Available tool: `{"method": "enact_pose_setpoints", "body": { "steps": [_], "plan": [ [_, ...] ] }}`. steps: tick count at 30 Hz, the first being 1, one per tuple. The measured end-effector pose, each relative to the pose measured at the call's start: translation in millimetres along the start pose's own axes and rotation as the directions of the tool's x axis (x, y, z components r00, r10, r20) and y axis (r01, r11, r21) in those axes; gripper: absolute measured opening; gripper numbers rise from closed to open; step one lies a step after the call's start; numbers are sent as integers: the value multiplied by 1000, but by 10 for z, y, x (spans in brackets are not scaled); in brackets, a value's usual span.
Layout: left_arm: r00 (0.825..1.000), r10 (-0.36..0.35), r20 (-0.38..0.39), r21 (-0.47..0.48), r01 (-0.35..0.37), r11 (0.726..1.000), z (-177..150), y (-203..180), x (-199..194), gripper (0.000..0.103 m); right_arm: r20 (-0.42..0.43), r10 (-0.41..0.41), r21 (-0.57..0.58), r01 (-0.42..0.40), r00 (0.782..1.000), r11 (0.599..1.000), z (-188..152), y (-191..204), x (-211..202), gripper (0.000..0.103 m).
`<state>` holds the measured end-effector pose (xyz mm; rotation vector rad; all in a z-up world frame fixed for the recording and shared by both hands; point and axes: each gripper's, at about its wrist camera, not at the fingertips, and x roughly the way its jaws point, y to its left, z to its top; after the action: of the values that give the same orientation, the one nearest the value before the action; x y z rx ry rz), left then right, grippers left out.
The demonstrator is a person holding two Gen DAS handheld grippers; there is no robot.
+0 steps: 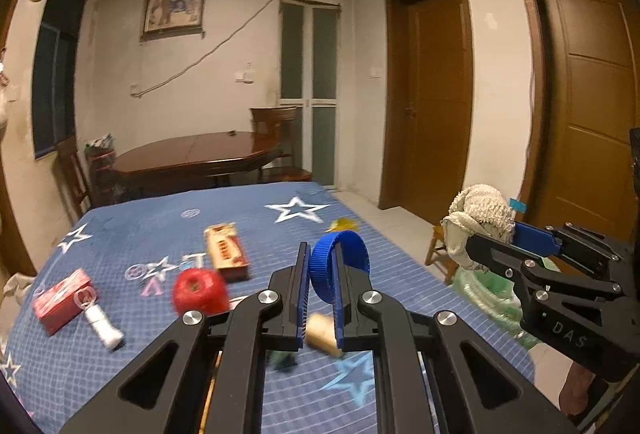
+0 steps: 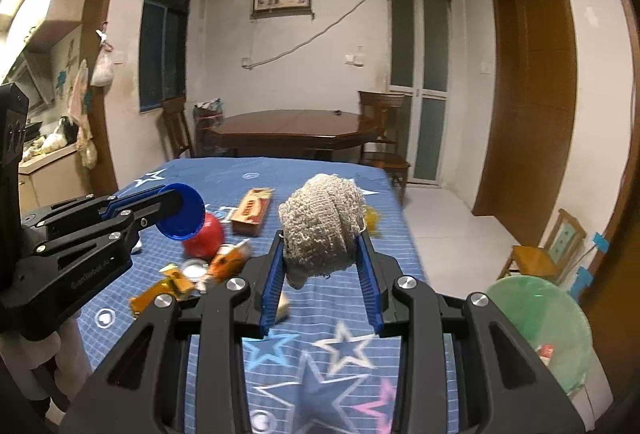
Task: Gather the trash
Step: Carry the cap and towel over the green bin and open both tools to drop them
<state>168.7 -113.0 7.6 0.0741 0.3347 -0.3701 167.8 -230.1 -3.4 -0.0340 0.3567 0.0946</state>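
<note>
My left gripper [image 1: 321,266] is shut on a blue ribbed jar lid [image 1: 354,256] and holds it above the blue star-patterned cloth [image 1: 168,218]. My right gripper [image 2: 322,254] is shut on a crumpled beige rag [image 2: 324,222], also lifted above the cloth; it shows in the left wrist view [image 1: 480,222] out past the table's right edge. The lid also shows in the right wrist view [image 2: 186,212]. A green-lined trash bin [image 2: 548,330] stands on the floor to the right of the table.
On the cloth lie a red apple [image 1: 199,290], a red box [image 1: 60,300], a white thread spool [image 1: 105,326], a long printed box [image 1: 226,252], a yellow wrapper [image 2: 168,286] and an orange packet [image 2: 228,260]. A small wooden stool [image 2: 540,258] stands by the bin.
</note>
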Motion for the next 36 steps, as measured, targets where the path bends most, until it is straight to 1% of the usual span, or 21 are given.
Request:
{"method": "enact_pose_setpoints", "body": {
  "steps": [5,9,12,16,18,21,28,34,36],
  "plan": [
    [997,-74,-3,28,74,997,145,-404,191,11,-7,-68,22,69,998,997,32,-377,-67,33],
    [992,-128,-5,54,129,990,262,-763,369,11,-23,-138,49,138,990,989,23,-763,-159,33],
    [985,-175,-13,73,175,982,349,-1073,515,11,-44,-184,61,186,982,981,32,-1031,-184,33],
    [969,-244,-43,98,247,964,415,-1515,725,11,-81,-231,77,237,970,968,11,-1361,-208,33],
    [962,-267,-56,108,272,956,423,-1699,813,11,-107,-249,88,259,963,962,-27,-1522,-201,33],
    [949,-302,-86,119,311,943,440,-1994,1011,11,-155,-259,104,276,953,956,-122,-1752,-168,33],
    [923,-351,-159,127,371,920,374,-2458,1479,11,-259,-246,152,290,934,945,-444,-2223,9,33],
    [897,-368,-243,131,406,904,151,-2660,1892,11,-324,-228,181,296,918,938,-669,-2500,173,33],
    [892,-366,-265,130,410,903,73,-2714,2036,11,-340,-223,184,297,914,937,-711,-2549,208,33]
  ]
}}
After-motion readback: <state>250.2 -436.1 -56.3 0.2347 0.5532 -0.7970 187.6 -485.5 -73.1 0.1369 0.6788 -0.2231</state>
